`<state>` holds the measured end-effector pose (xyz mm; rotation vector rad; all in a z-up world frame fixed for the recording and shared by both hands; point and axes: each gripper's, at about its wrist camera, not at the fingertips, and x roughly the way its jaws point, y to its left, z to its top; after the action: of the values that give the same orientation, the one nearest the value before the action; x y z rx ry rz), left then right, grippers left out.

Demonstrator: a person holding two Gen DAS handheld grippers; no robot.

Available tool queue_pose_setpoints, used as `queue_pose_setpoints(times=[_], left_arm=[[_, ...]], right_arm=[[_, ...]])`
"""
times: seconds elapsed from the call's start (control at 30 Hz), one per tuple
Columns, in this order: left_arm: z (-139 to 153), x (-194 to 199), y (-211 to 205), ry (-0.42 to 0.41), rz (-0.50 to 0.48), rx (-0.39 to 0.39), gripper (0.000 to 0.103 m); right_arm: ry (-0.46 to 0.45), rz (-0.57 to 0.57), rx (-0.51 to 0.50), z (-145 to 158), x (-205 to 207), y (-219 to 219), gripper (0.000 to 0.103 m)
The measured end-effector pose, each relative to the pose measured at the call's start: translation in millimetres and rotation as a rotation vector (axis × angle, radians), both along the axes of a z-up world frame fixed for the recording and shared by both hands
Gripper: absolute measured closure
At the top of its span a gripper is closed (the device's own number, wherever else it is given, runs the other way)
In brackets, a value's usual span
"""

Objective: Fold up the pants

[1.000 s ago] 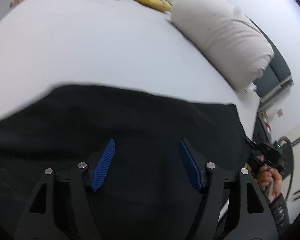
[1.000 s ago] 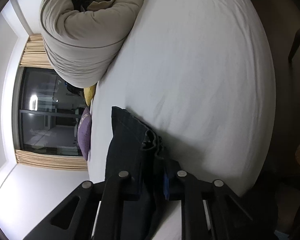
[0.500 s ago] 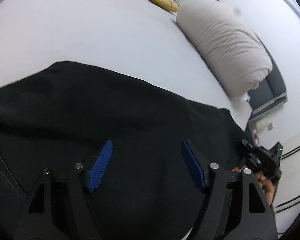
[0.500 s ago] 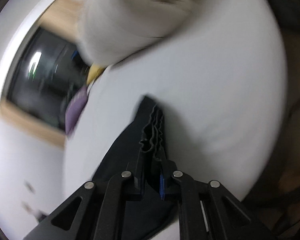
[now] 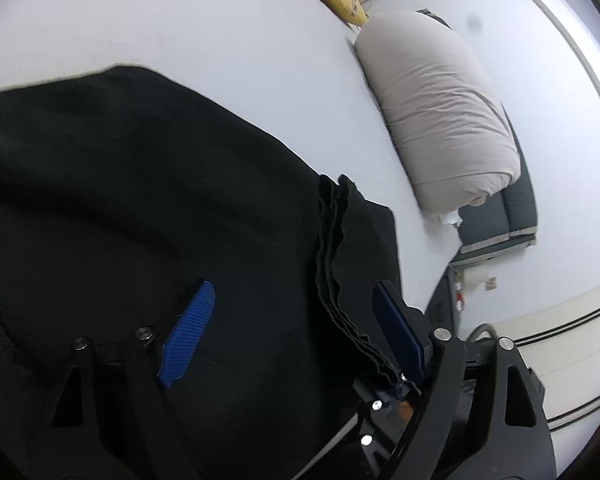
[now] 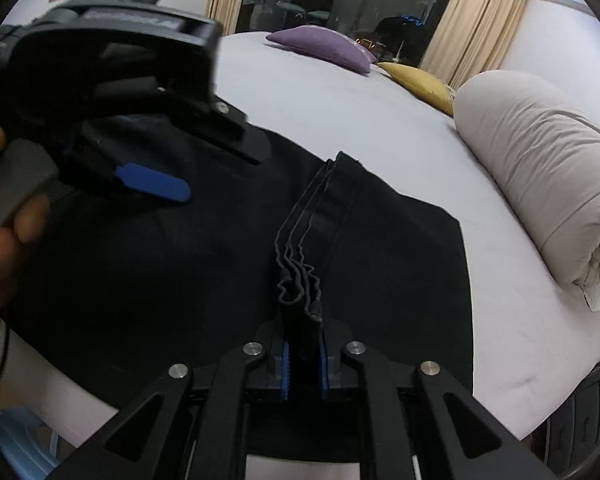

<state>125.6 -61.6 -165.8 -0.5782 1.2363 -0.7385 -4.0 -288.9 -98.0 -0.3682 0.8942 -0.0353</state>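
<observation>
Black pants (image 5: 148,216) lie spread on a white bed (image 5: 188,36); they also fill the middle of the right wrist view (image 6: 380,248). My right gripper (image 6: 303,368) is shut on the bunched hem ends of the pants (image 6: 300,280), folded over onto the rest of the fabric. That hem stack shows in the left wrist view (image 5: 332,264), between my left gripper's fingers. My left gripper (image 5: 292,336) is open and empty, hovering just over the pants. It also shows in the right wrist view (image 6: 148,184), held by a hand at the left.
A rolled beige duvet (image 6: 540,176) lies along the bed's right side. A purple cushion (image 6: 320,44) and a yellow cushion (image 6: 420,80) sit at the far end by the curtained window. The bed's near edge (image 6: 532,396) drops off at lower right.
My right gripper has swung round and carried the hem ends over onto the pants, close to my left gripper. The left gripper stayed open and shifted over the fabric.
</observation>
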Motion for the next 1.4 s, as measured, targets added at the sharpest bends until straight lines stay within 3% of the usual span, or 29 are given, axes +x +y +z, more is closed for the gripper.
queue_pose_setpoints(times=[0.3, 0.53, 0.6, 0.63, 0.73, 0.93, 1.4], left_arm=[[0.5, 11.4, -15.2, 0.083, -0.008, -0.048, 0.018], [8.3, 23.1, -36.4, 0.082, -0.05, -0.055, 0.02], [13.4, 26.2, -41.3, 0.066, -0.061, -0.031, 0.047], [13.6, 28.3, -40.5, 0.071, -0.073, -0.015, 0.073], [17.2, 31.8, -28.2, 0.054, -0.073, 0.004, 0.085], [23.4, 35.2, -7.2, 0.025, -0.084, 0.033, 0.093], [14.2, 27.8, 79.2, 0.003, -0.019, 0.118, 0.093]], right_arm=[[-0.066, 0.037, -0.079, 21.9, -9.7, 22.4, 0.091], [-0.103, 0.139, -0.152, 31.1, -26.0, 65.1, 0.091], [-0.096, 0.155, -0.146, 30.4, -28.7, 68.6, 0.091], [-0.091, 0.161, -0.142, 29.9, -30.0, 72.1, 0.091], [-0.085, 0.175, -0.139, 32.3, -29.2, 80.2, 0.091], [-0.075, 0.22, -0.111, 35.9, -28.5, 92.5, 0.091], [0.049, 0.317, 0.0, 14.5, -21.5, 129.2, 0.09]])
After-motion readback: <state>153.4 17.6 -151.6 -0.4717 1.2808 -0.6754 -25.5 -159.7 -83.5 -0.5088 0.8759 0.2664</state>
